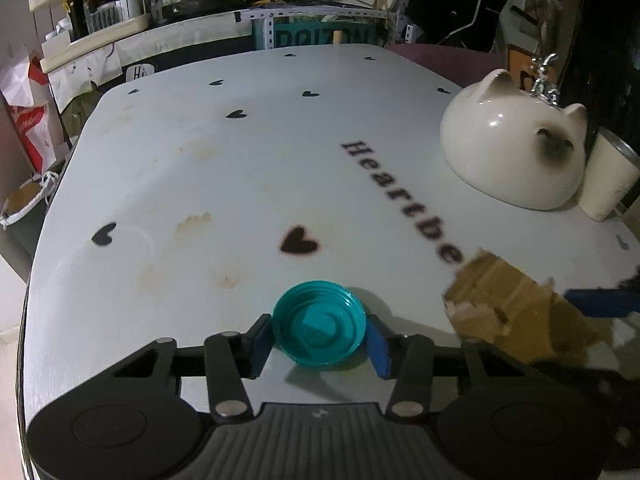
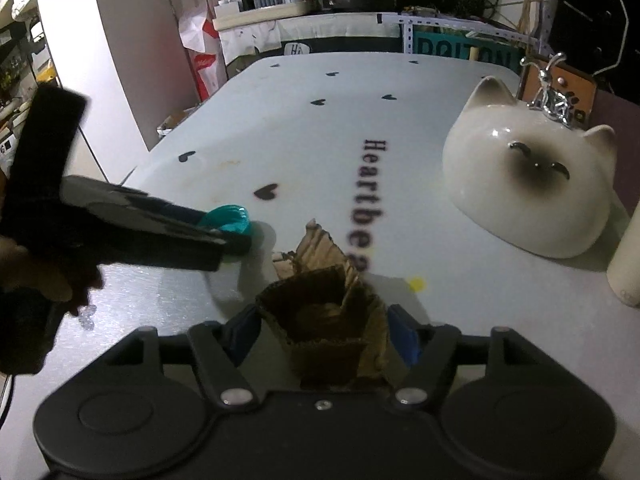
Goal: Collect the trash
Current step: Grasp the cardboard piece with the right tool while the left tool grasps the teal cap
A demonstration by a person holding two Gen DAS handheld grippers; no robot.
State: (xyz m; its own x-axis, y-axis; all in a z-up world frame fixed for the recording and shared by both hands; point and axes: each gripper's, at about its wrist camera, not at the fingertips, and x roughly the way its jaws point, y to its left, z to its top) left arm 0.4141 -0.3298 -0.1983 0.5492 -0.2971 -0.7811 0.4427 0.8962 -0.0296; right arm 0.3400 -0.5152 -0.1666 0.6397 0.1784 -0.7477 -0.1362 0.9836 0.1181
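My left gripper (image 1: 318, 338) is shut on a teal plastic lid (image 1: 319, 323), its blue pads against the lid's two sides just above the white table (image 1: 240, 168). The lid also shows in the right wrist view (image 2: 228, 220), at the tip of the left gripper (image 2: 232, 240). My right gripper (image 2: 326, 332) is shut on a torn piece of brown cardboard (image 2: 328, 300) and holds it over the table's near part. The cardboard shows in the left wrist view (image 1: 504, 300) at the right, blurred, with a blue finger (image 1: 600, 302) behind it.
A white ceramic cat-face bowl (image 2: 532, 184) lies upside down at the table's right. A cream cup (image 1: 608, 176) stands beside it. A small yellow dot (image 2: 416, 283) lies right of the cardboard. Shelves, bags and clutter lie beyond the far and left edges.
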